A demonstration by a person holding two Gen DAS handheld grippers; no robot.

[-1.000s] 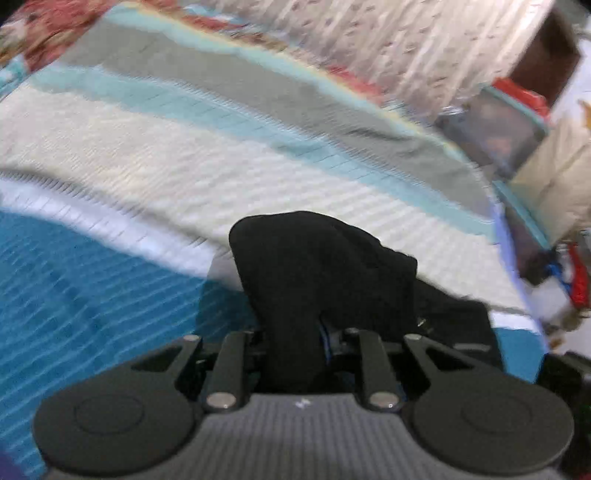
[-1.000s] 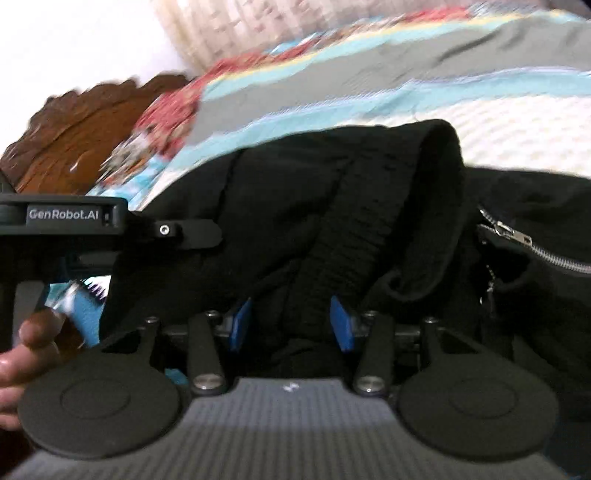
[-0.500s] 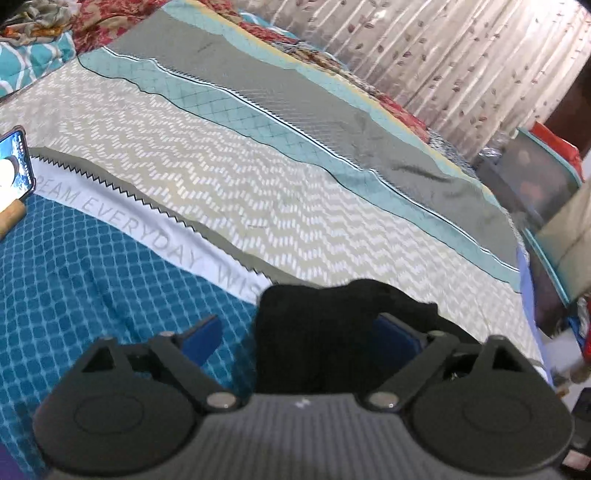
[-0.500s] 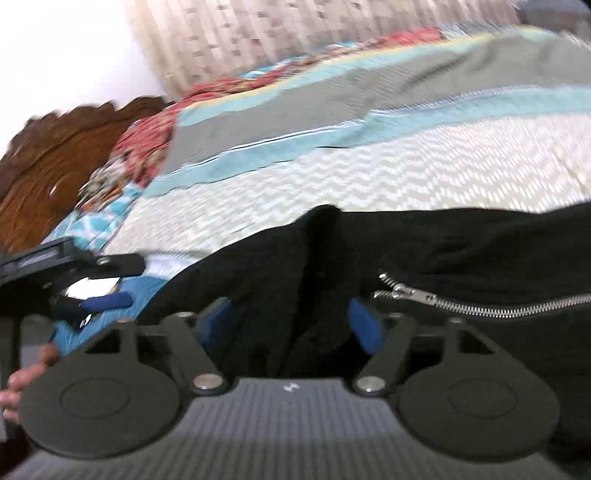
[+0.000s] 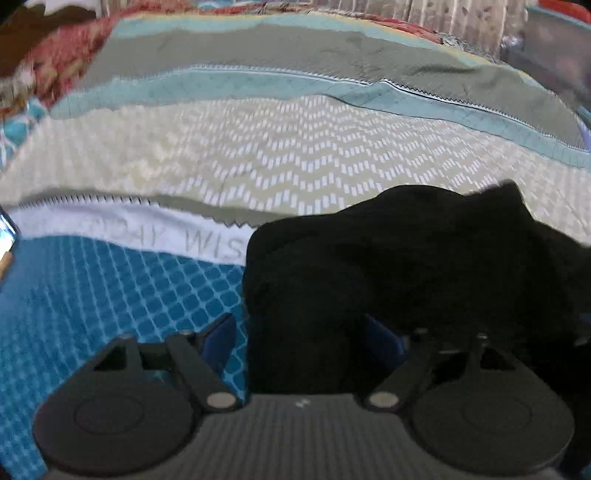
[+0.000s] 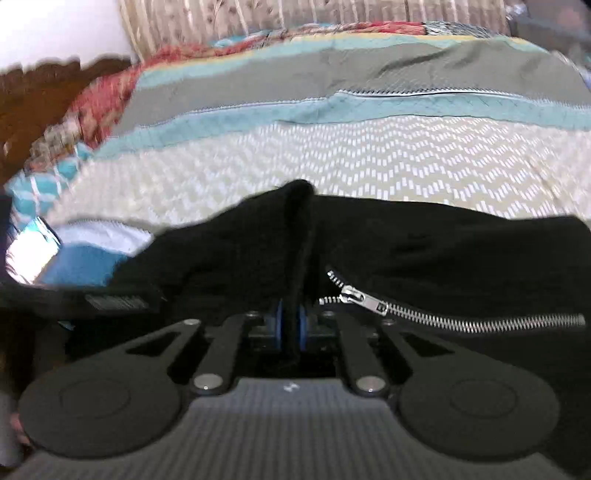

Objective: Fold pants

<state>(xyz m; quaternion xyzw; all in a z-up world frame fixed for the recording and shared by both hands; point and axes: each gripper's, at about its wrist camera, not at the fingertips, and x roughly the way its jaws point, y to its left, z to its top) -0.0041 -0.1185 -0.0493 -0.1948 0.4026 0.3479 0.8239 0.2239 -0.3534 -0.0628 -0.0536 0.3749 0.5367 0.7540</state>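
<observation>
The black pants (image 5: 424, 258) lie bunched on the bed. In the left wrist view my left gripper (image 5: 303, 336) is open, its blue pads spread wide with a fold of the pants lying between them. In the right wrist view the pants (image 6: 443, 251) spread across the lower frame with a silver zipper (image 6: 424, 314) to the right. My right gripper (image 6: 291, 325) is shut on a raised ridge of the black cloth, its blue pads pressed against it. The left gripper's body (image 6: 110, 301) shows at the lower left.
The bed is covered by a striped bedspread (image 5: 295, 155) in beige, teal, grey and blue bands. A phone (image 6: 31, 251) lies on the bed at the left. A wooden headboard (image 6: 44, 96) and curtains (image 6: 295, 14) stand behind.
My left gripper opened and let go of the pants, which now rest lower on the bed. My right gripper opened half a second ago and has now shut on a ridge of cloth.
</observation>
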